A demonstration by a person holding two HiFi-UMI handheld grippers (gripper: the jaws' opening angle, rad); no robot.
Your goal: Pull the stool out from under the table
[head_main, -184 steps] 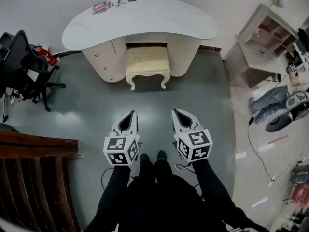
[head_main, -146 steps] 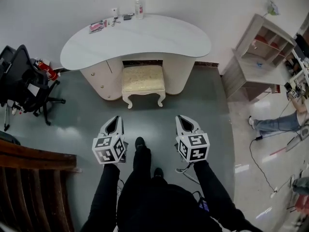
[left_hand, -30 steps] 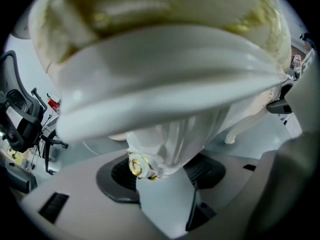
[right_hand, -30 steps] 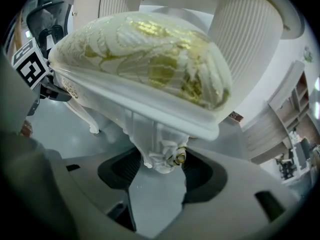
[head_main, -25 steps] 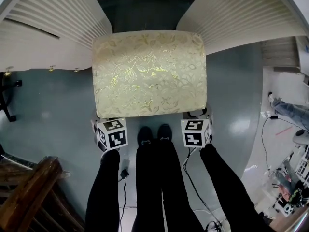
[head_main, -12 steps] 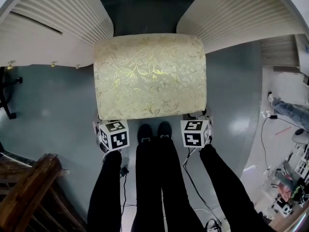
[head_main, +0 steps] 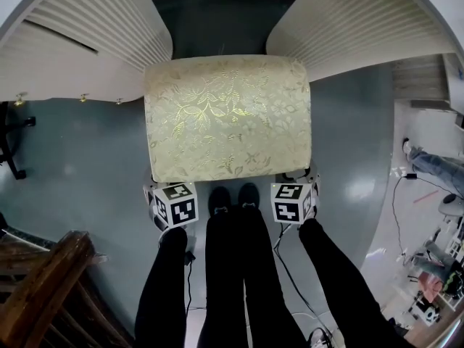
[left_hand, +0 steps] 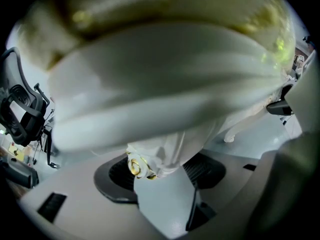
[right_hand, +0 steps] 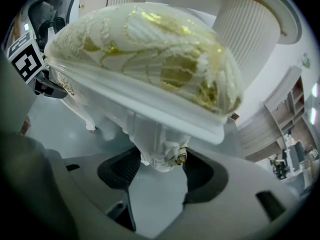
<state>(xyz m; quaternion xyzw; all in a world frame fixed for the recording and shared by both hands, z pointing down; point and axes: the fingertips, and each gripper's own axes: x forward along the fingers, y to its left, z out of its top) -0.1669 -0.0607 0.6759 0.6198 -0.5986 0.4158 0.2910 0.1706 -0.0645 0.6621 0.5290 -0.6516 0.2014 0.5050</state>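
Note:
The stool (head_main: 228,118), with a gold-patterned cream cushion on a white carved frame, stands between the table's two fluted white pedestals (head_main: 87,42), its back edge at the knee gap. My left gripper (head_main: 158,188) is at its near-left corner and my right gripper (head_main: 303,181) at its near-right corner, with the fingertips hidden under the seat. In the left gripper view the carved front leg (left_hand: 160,154) sits between the pads of the left gripper (left_hand: 162,171), which is shut on it. The right gripper (right_hand: 160,168) is shut on the other front leg (right_hand: 157,149).
The table's right pedestal (head_main: 348,27) flanks the stool. My feet (head_main: 232,198) stand just behind the seat. Dark wooden furniture (head_main: 43,281) sits at the lower left, an office chair's base (head_main: 11,147) at the left and a cable (head_main: 290,267) on the floor. Another person's legs (head_main: 428,162) show at the right.
Since the earliest frames I have walked up to the table and both grippers have closed on the stool's front legs. Over the last second, stool and grippers only sit slightly lower in the head view.

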